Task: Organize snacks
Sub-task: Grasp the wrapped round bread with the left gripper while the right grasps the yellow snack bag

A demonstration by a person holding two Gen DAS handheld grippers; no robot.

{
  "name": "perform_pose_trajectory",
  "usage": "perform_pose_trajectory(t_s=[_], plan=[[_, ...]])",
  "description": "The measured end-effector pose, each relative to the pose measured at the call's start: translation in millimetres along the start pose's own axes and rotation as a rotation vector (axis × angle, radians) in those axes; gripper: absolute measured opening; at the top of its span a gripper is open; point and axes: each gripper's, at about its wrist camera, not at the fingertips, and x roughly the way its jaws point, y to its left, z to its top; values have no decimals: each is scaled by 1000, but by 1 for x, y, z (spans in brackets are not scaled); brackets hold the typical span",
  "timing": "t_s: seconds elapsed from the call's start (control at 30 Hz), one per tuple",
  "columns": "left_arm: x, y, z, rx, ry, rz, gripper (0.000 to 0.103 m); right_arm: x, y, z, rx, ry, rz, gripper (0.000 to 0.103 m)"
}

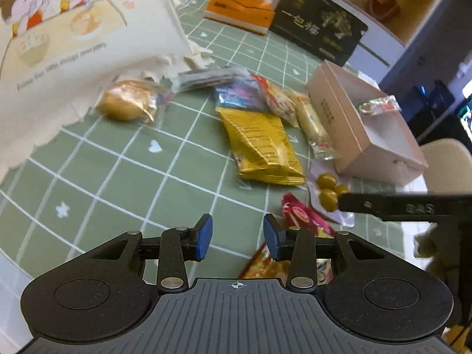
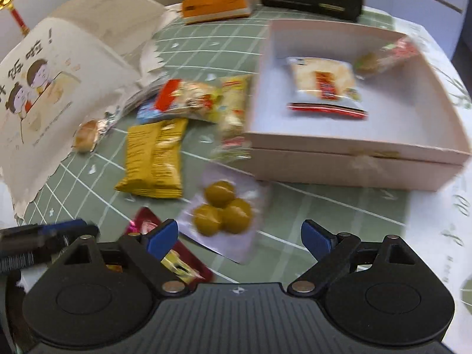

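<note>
Right gripper [image 2: 239,240] jaws stand wide and empty; the clear olive packet [image 2: 224,209] lies flat on the surface just ahead, between their lines, long axis running away leftward. Left gripper [image 1: 237,237] jaws part-open, empty, beside the red packet [image 1: 303,218]; pink box [image 2: 354,165] nearby
</note>
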Motion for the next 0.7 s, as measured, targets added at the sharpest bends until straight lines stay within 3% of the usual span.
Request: perform_pose_trajectory(t_s=[0.13,0.27,0.43,0.6,0.7], plan=[[-6,40,33,-130,-81,79,42,9,25,-3,-73,-21,-79,91],[5,74,81,-177,-149,184,42,-1,32,-8,-68,-25,-81,91],[40,95,123,-337,-191,215,42,-16,21,-9,-27,-27,-117,91],[61,74,112,-204,-152,253,42,-20,1,-12,6,-25,-167,91],[50,67,87,-162,-136,161,42,-18,10,-9,-36,-54,-133,91]])
